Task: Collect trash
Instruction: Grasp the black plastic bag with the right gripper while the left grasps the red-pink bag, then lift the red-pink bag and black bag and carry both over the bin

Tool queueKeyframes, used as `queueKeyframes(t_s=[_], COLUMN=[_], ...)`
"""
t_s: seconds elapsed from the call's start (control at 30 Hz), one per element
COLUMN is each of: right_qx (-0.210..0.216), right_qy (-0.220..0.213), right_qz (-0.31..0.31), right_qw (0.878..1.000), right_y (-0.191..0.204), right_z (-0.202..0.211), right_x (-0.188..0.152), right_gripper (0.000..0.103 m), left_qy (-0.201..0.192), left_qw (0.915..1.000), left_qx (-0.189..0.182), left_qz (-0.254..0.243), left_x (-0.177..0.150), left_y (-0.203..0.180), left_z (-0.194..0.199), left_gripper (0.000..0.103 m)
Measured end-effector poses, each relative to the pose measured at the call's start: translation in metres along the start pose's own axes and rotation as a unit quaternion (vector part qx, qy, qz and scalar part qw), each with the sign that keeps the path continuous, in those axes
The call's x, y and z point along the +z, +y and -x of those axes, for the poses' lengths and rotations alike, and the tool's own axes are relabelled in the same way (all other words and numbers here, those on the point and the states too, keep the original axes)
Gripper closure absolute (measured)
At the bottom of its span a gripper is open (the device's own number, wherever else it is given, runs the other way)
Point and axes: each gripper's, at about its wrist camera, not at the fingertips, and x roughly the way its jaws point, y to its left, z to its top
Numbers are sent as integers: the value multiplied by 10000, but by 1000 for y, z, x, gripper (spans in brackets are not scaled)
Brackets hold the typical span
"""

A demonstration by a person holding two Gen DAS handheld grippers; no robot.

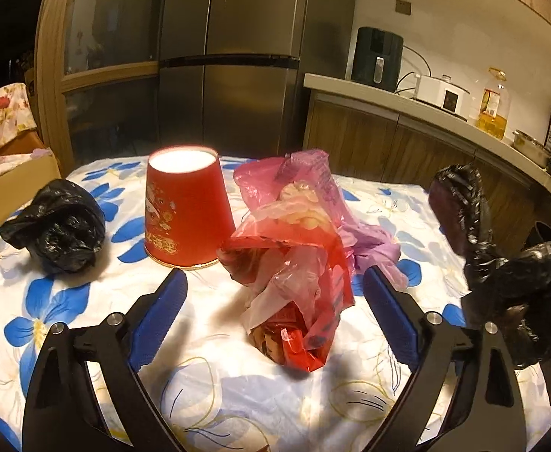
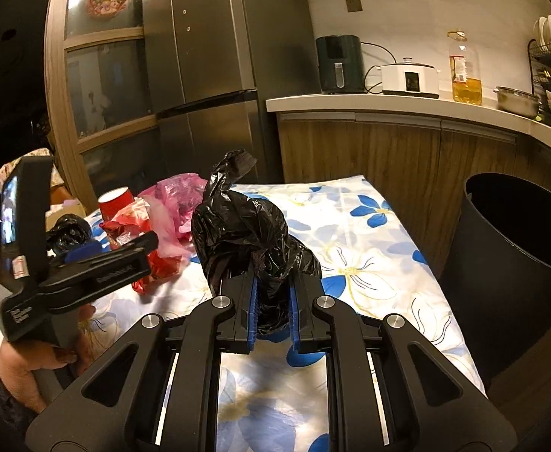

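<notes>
The black trash bag (image 2: 252, 226) fills the middle of the right wrist view, crumpled, its lower fold pinched between the blue pads of the right tool (image 2: 273, 301), whose jaws are clamped tight on the plastic; the bag's twisted neck rises toward the upper centre of the frame and its bulk is lifted off the flowered cloth of the table (image 2: 369, 248). In the left wrist view the same bag (image 1: 501, 263) hangs at the right edge. At the centre of that view lies a heap of red and pink plastic bags (image 1: 294, 263) on the table (image 1: 68, 301), between the blue fingers (image 1: 162, 312) of the left tool (image 1: 271, 282), which stands wide open around the heap with its pads clear of it. Just left of the heap and above it in the frame, an upside-down red paper cup (image 1: 185, 207) stands on the cloth, and farther left sits a second crumpled black bag (image 1: 57, 226). At the right edge of the right wrist view a tall dark bin (image 2: 512, 271) stands open beside the table. At the lower left of that view a hand (image 2: 30, 369) grips the handle of the left tool (image 2: 117, 252). A steel fridge (image 1: 230, 56) stands behind the table, at the upper centre of the left wrist view.
</notes>
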Motion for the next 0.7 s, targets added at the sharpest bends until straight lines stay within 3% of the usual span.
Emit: queueKeyframes(t_s=[0.13, 0.2, 0.33, 0.4, 0.7], right_qx=[7, 12, 13, 12, 22], right_qy=[22, 32, 38, 28, -3], right_qz=[-6, -4, -2, 11, 25], right_qw=[10000, 10000, 10000, 10000, 10000], right_y=[0, 1, 2, 2, 4], right_z=[-1, 0, 2, 3, 10], right_x=[-1, -2, -3, -2, -2], right_gripper=[90, 90, 90, 90, 90], left_qy=[142, 161, 219, 280, 265], left_qw=[9999, 9998, 9996, 9994, 9994], left_qx=[-82, -135, -149, -187, -194], left_qz=[7, 7, 30, 30, 100], left_x=[-2, -4, -7, -8, -12], left_y=[1, 2, 2, 3, 3], left_z=[-7, -8, -11, -12, -1], left_gripper=[30, 44, 58, 72, 88])
